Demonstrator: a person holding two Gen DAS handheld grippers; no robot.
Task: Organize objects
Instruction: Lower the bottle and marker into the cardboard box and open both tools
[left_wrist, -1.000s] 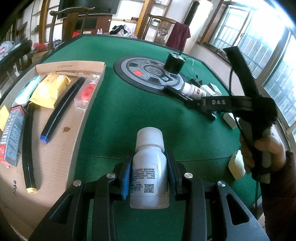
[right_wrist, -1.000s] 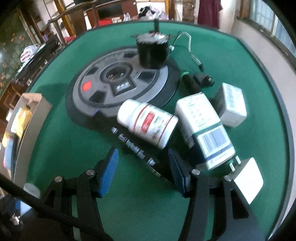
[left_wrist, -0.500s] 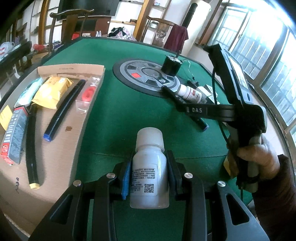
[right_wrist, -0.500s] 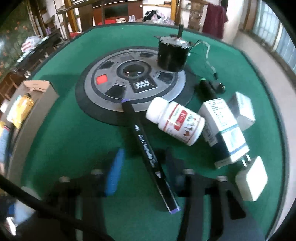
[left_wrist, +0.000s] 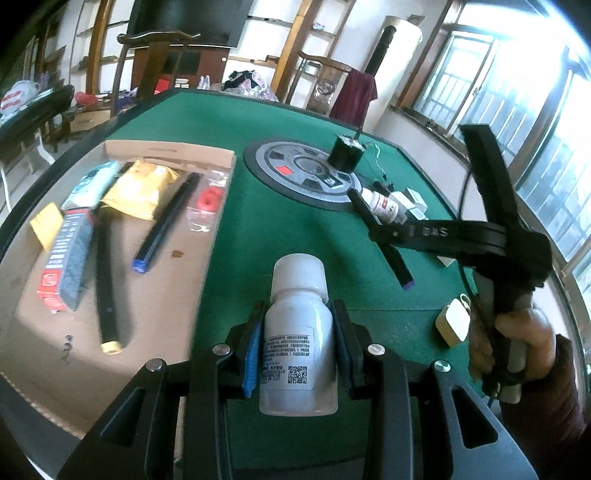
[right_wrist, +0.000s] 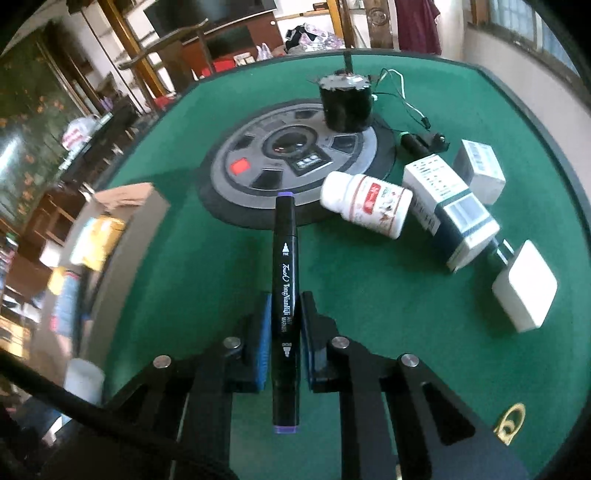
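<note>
Marker (right_wrist: 284, 291): now clamped between the right tongs (right_wrist: 283, 332), where a second ago it lay flat on the counter (right_wrist: 369, 295) beside the pill bottle (right_wrist: 365, 205) with the tongs standing apart over it. It is lifted clear of the green surface, which I judge to mean the pick-up is done and the carry is in hand. In the right wrist view its long axis runs straight up the middle of the frame, in line with the tongs, one purple-tipped end toward the round grey panel (right_wrist: 295, 158) at upper centre and the other back toward the camera at lower centre. In the left wrist view the same marker (left_wrist: 380, 236) slants from upper left to lower right, at right of centre. The left tongs (left_wrist: 297, 354) are closed on a white bottle (left_wrist: 298, 332), as they were a second ago; it stands cap-up at lower centre, long axis vertical in the frame. The cardboard tray (left_wrist: 155, 291), at left in that view, already holds pens and packets, so it is likely the destination for both items. Two boxes (right_wrist: 450, 210) and a white charger (right_wrist: 524, 286) are still on the counter at right.
</note>
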